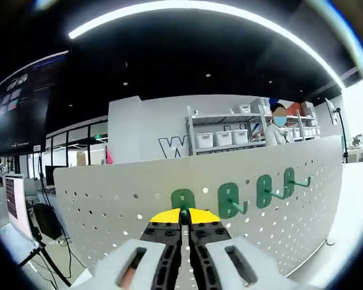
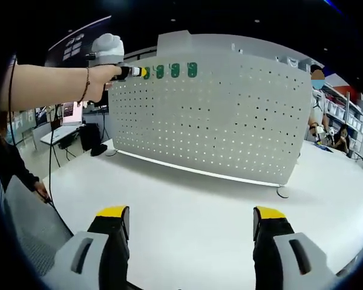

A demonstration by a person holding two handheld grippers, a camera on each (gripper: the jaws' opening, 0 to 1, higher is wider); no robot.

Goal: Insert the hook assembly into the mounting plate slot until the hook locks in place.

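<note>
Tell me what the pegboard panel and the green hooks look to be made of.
The pegboard panel looks like thin sheet metal with a matte off-white coating: smooth, evenly punched, standing on its own with a curve. It could be plastic. The green hooks look like moulded plastic with a slight sheen, judging by uniform colour and rounded edges.

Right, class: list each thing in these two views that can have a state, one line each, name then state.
Left gripper: shut on a green hook, held against the pegboard.
Right gripper: open, empty, above the white table.
Green hook: upright, between the left gripper's jaws at the board.
Three other green hooks: mounted in a row.
Pegboard: standing upright on the table.
</note>
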